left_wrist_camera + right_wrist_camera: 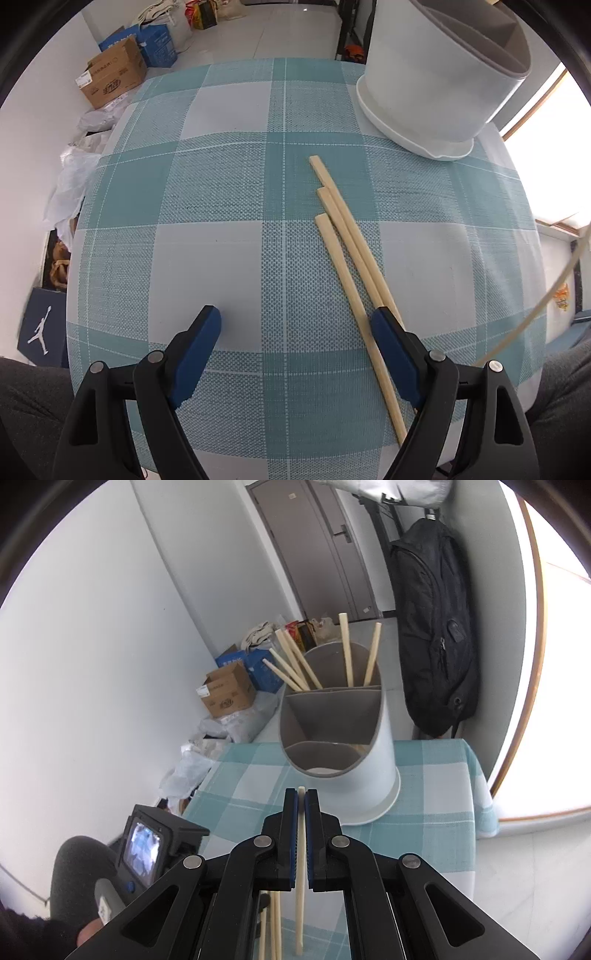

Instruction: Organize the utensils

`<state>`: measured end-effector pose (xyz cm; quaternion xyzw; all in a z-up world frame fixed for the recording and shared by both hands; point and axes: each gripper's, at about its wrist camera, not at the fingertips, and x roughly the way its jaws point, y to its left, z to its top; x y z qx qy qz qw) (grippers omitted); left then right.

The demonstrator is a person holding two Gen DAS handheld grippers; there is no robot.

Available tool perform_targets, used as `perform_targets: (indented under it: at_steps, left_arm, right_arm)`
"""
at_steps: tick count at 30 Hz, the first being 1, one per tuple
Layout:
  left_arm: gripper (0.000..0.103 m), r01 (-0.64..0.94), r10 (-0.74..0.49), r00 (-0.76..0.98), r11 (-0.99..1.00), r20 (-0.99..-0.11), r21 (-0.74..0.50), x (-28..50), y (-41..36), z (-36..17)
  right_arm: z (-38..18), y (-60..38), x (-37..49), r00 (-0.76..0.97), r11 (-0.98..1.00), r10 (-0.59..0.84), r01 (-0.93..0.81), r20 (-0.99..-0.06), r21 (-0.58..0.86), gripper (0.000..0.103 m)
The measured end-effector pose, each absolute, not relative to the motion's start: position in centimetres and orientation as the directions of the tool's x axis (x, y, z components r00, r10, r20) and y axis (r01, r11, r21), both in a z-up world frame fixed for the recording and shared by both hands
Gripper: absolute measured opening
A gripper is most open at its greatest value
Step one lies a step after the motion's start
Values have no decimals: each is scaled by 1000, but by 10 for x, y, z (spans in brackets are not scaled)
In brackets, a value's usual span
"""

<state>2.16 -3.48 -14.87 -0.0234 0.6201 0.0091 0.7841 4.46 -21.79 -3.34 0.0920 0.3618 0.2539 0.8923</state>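
We hold a two-finger gripper in each hand over a table covered with a teal and white checked tablecloth. Our right gripper has its jaws clamped narrow on a single wooden chopstick. The stick runs lengthwise between the pads, its tip just clearing the fingertips and its tail hanging down below the gripper.

Directly ahead of that tip stands the white utensil holder, a tall round caddy with grey dividers inside. Its nearest compartment opens just beyond and slightly above the stick's end. The far compartments already hold several upright chopsticks. We judge the coming move depends on tipping the stick's long axis toward vertical to drop it into a compartment.

Our left gripper points steeply down at the cloth, jaws spread wide and holding nothing. Three loose chopsticks lie on the table, their long axes running away from us toward the holder. They sit by the right-side finger, which overlaps them, not centred in the gap.

The near ends of those three sticks are hidden behind that finger. We cannot tell which compartment is intended, and the holder's floor is mostly out of sight.
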Motion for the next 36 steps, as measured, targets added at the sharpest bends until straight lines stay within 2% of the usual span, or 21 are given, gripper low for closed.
perform_targets:
  at_steps: [5, 8, 11, 18, 21, 24, 26, 27, 29, 32, 36]
  left_arm:
    - [80, -59, 9, 203, 998, -979, -3, 28, -35, -149]
    - [80, -4, 36, 209, 999, -977, 36, 30, -35, -149]
    - [71, -1, -21, 193, 1000, -981, -22, 36, -28, -150]
    - [71, 2, -20, 217, 1000, -976, -20, 60, -21, -152]
    - [62, 2, -17, 233, 1000, -972, -17, 67, -24, -150]
    - [41, -28, -13, 231, 999, -973, -19, 73, -22, -148]
    - [22, -12, -16, 233, 1000, -972, -20, 75, -25, -147]
    - [19, -6, -20, 231, 1000, -973, -22, 75, -26, -147]
    - [7, 2, -30, 232, 1000, -972, -31, 77, -28, -147]
    - [3, -4, -47, 247, 999, -968, -49, 75, -31, -145]
    - [3, -36, -89, 316, 994, -945, -106, 72, -19, -135]
  right_arm:
    - [-33, -225, 42, 624, 843, 538, -390, -567, 371, 3]
    - [-33, -235, 42, 626, 839, 543, -376, -559, 394, 3]
    - [-33, -243, 42, 625, 835, 548, -365, -556, 412, 3]
    - [-32, -252, 44, 611, 815, 573, -359, -546, 455, 3]
    - [-30, -254, 44, 615, 814, 575, -358, -540, 458, 3]
    - [-29, -255, 43, 614, 813, 576, -360, -540, 458, 3]
    - [-30, -255, 43, 612, 811, 578, -358, -540, 463, 3]
    - [-30, -255, 43, 611, 811, 578, -356, -540, 465, 3]
    - [-29, -255, 43, 612, 810, 579, -356, -540, 466, 3]
    - [-29, -253, 42, 614, 813, 575, -357, -540, 460, 3]
    - [-28, -251, 40, 624, 822, 564, -361, -541, 441, 3]
